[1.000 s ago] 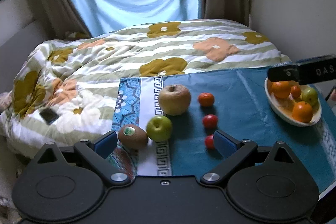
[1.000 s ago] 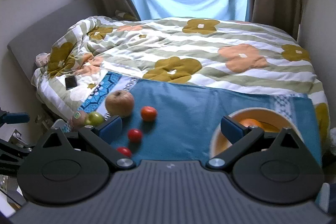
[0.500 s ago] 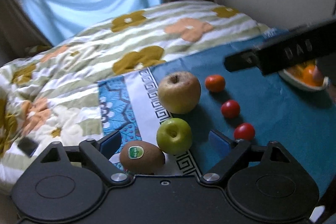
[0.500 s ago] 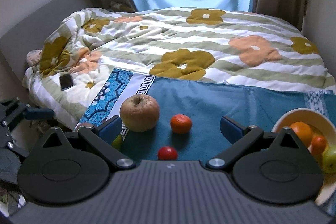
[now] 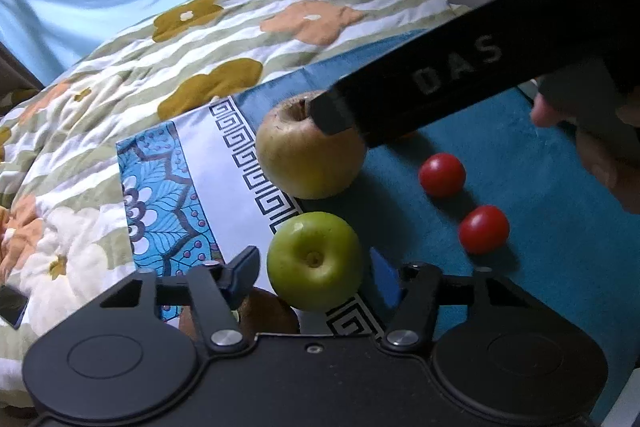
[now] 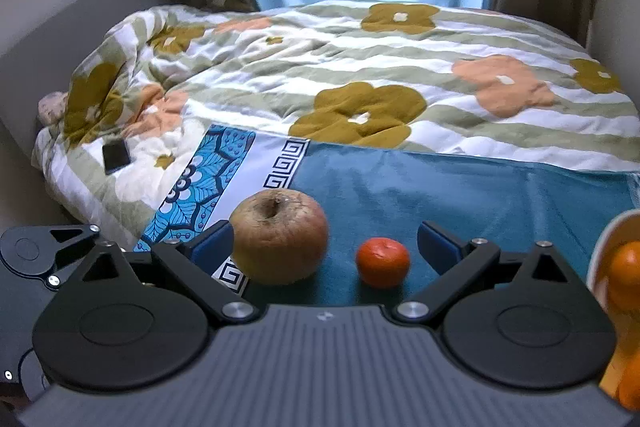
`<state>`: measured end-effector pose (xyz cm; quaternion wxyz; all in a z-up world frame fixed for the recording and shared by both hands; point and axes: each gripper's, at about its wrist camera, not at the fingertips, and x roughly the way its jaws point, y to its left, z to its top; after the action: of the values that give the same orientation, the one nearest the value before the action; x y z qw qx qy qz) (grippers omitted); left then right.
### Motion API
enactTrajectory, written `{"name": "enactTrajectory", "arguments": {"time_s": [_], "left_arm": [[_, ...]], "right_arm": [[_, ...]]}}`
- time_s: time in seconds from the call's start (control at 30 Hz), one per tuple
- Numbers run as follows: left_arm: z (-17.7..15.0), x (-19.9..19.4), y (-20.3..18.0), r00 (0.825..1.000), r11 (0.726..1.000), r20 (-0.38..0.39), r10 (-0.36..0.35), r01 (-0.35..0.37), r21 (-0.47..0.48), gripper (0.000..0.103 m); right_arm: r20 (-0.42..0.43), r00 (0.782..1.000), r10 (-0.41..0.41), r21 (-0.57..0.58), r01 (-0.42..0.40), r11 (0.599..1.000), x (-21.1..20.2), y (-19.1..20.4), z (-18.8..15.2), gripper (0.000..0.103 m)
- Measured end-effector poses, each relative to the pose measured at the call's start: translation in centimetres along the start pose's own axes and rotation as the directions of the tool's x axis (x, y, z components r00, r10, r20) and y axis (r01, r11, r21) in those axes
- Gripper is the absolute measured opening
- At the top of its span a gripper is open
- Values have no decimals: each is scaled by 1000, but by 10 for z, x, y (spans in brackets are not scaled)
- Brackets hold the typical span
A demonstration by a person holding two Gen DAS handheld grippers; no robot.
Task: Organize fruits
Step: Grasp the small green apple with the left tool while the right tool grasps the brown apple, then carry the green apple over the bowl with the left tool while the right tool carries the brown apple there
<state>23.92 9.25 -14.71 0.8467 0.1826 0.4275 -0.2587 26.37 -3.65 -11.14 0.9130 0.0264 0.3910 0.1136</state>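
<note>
1. Bed [image 6: 440, 39] with a floral quilt, blue curtain behind; a teal cloth [image 6: 460, 187] with a patterned border lies on the near part and carries the fruit.
2. Left hand-held gripper [image 5: 316, 273]: jaws closing, green apple [image 5: 315, 261] between them. Left pad looks just short of the skin; right pad is partly behind the apple, so contact there is unclear.
3. Kiwi [image 5: 266, 313] sits just under the left finger, mostly hidden by the gripper body, touching or nearly touching the green apple.
4. Big russet apple [image 5: 308, 157] is just beyond the green one, on the cloth's border edge.
5. Two red tomatoes [image 5: 442, 174], [image 5: 484, 229] are on the teal part, right of the apples, apart from each other.
6. Right hand-held gripper [image 6: 326, 247]: spread wide, pinching nothing. The russet apple and a tangerine [image 6: 383, 261] lie in the gap; the apple is near the left pad, no clear contact.
7. In the left view, the right gripper's black finger crosses over the russet apple; a hand [image 5: 600, 155] shows at the right edge.
8. Bowl [image 6: 600, 255] at the far right of the right view, with orange fruit inside.
9. Dark phone [image 6: 116, 157] on the quilt, left, well apart from the fruit.
</note>
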Motion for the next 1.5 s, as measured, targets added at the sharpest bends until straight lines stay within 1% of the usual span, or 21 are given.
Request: {"name": "enactTrajectory", "arguments": {"time_s": [0.07,0.13,0.4,0.63,0.9,1.3,1.5], "left_arm": [[0,2,2,1000,1000,0,-8,8,-2,61],[-1,3,4,999,999,0,-32,32,-12,58],[-2,2,5,999,999,-2,-41,41,-25,57],[-1,2,4,999,999,-2,-37,37,-32,57],[-2,1,5,1000,999,-3,-31,31,-37,57],[-1,3,3,1000,999,-5,-16,16,-51,57],[-1,-2,-1,1000,999,6,3,-2,-51,57]], "right_arm": [[-12,1000,12,-15,-13,1000,7,4,1,103],[-27,999,21,-33,-22,999,14,8,3,103],[-75,996,42,-61,-47,997,33,17,5,103],[-100,993,57,-87,-66,994,44,24,7,103],[-128,989,76,-92,-88,992,53,25,5,92],[-126,988,85,-86,-96,992,51,23,4,90],[-101,990,94,-80,-102,992,39,22,5,90]]}}
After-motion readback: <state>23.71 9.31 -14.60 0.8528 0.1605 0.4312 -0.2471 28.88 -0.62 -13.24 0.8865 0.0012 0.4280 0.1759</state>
